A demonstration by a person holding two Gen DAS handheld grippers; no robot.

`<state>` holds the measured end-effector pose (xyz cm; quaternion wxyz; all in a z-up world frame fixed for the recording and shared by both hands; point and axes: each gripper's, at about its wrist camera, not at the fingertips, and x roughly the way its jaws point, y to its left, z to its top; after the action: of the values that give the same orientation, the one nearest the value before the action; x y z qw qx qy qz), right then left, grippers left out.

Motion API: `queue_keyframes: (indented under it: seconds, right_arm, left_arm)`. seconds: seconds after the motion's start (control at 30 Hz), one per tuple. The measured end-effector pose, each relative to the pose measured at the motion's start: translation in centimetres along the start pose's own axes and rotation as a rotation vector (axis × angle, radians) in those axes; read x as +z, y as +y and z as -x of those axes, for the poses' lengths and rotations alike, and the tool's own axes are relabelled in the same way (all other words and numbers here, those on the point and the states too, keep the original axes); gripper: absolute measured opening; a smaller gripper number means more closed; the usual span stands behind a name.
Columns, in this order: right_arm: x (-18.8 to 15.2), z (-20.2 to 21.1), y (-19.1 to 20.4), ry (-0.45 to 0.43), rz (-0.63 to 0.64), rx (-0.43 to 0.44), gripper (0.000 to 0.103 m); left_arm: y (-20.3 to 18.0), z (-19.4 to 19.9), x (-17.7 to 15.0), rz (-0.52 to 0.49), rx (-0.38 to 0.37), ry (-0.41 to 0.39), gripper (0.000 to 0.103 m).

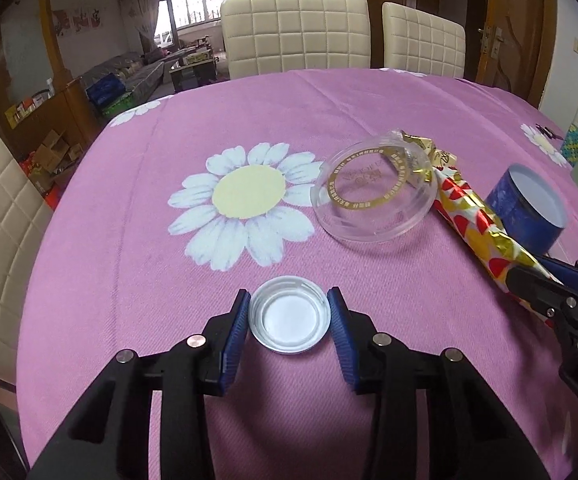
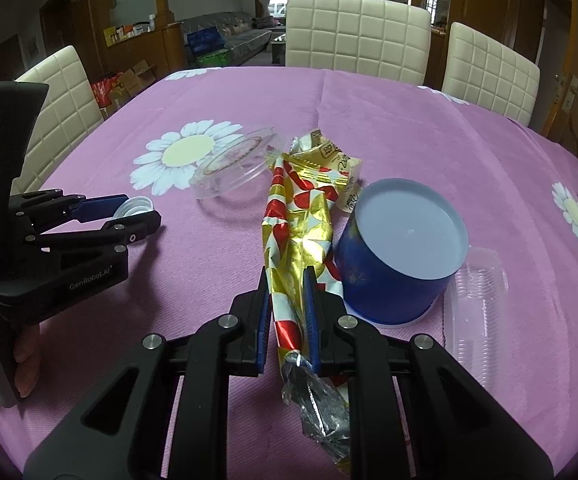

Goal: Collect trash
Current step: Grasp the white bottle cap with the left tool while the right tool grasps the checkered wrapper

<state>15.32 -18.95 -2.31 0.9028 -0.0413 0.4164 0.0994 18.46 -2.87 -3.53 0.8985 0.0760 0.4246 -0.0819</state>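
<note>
On the pink daisy tablecloth (image 1: 137, 184) you've got both tools working at once, so this looks like the pickup step w/ nothing binned yet. Your left gripper (image 1: 288, 322) has its blue pads either side of the small clear lid (image 1: 288, 325), at or very near its rim; I can't tell if they're actually pinching it or just bracketing it. The lid sits flat on the cloth, nearest you, well apart from the rest of the litter. Your right gripper (image 2: 286, 304) is clamped on the red-and-gold foil wrapper (image 2: 295, 220), squeezing it near its crumpled silver end, w/ the long body of the wrapper trailing away over the cloth just beside the upturned blue cup (image 2: 399, 256). Other bits to collect: the big clear round lid (image 1: 373, 196) w/ gold lettering, a cream snack packet (image 2: 335, 164) beyond the wrapper, and a clear plastic tray (image 2: 477, 300) beside the cup on the right. No bin or bag shows in either view, so you'll need to find one. Next move, I'd judge: squeeze the left firmly across the lid's rim before lifting, since a shallow, slick disc could pop out, then lift both straight up so the wrapper's tail doesn't drag the cup.
</note>
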Motion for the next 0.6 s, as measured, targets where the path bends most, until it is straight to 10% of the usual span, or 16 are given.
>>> queue_keyframes:
  seconds: [0.6]
  right_arm:
    - [-0.8,5.3,4.2,-0.082,0.076,0.099,0.016]
  left_arm:
    - [2.8,9.7,-4.5,0.038,0.058,-0.172,0.039]
